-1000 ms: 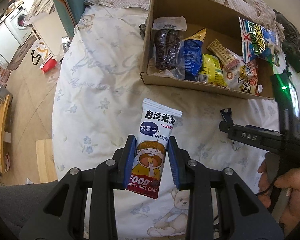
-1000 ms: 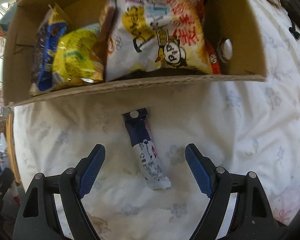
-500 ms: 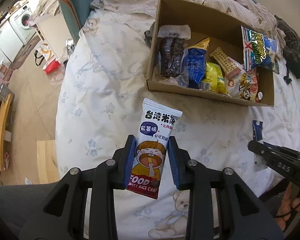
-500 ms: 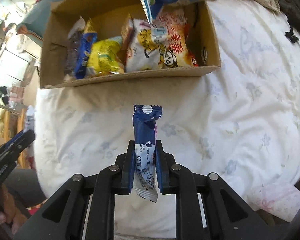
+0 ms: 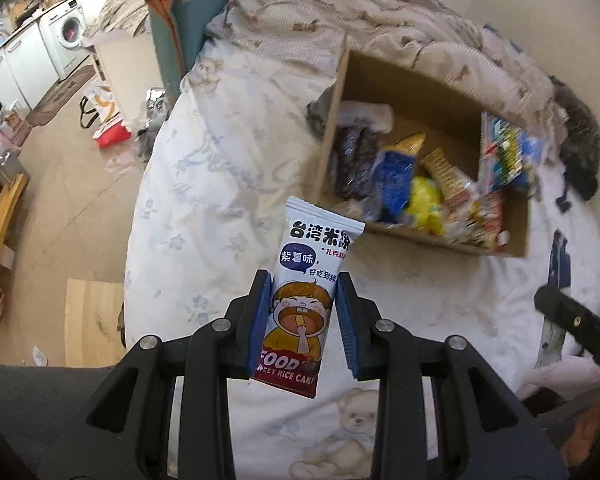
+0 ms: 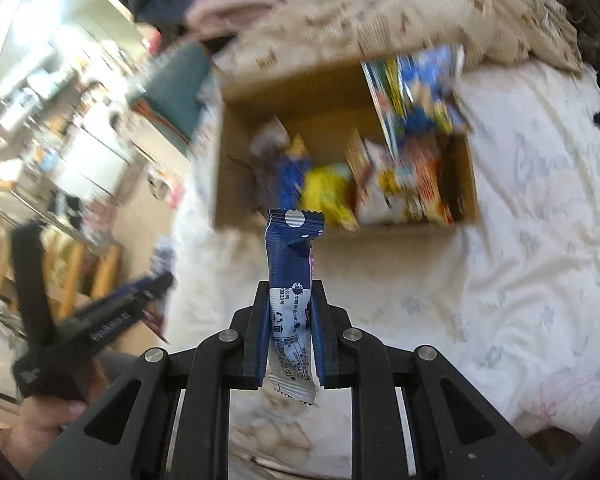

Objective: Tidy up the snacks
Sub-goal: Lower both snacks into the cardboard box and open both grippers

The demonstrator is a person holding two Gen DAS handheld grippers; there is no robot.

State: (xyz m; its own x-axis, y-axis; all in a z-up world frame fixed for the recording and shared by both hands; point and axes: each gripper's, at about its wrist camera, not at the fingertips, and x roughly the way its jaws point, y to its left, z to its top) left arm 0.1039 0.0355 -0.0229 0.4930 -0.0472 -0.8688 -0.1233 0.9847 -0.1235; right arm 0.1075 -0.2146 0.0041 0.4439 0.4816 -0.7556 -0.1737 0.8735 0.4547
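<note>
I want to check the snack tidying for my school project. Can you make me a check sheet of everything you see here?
Surface: bed sheet with flower and bear print, rumpled.
Job's things: cardboard box on the bed, holding several snack bags; rice cake pack; blue snack bar.
Clutter: quilt behind the box; dark cloth beside it.
Grippers: left gripper jaws shut on the rice cake pack; right gripper jaws shut on the blue snack bar, both held above the bed.
Cables: nothing seen.
Surroundings: washing machine, bags on the floor.
</note>
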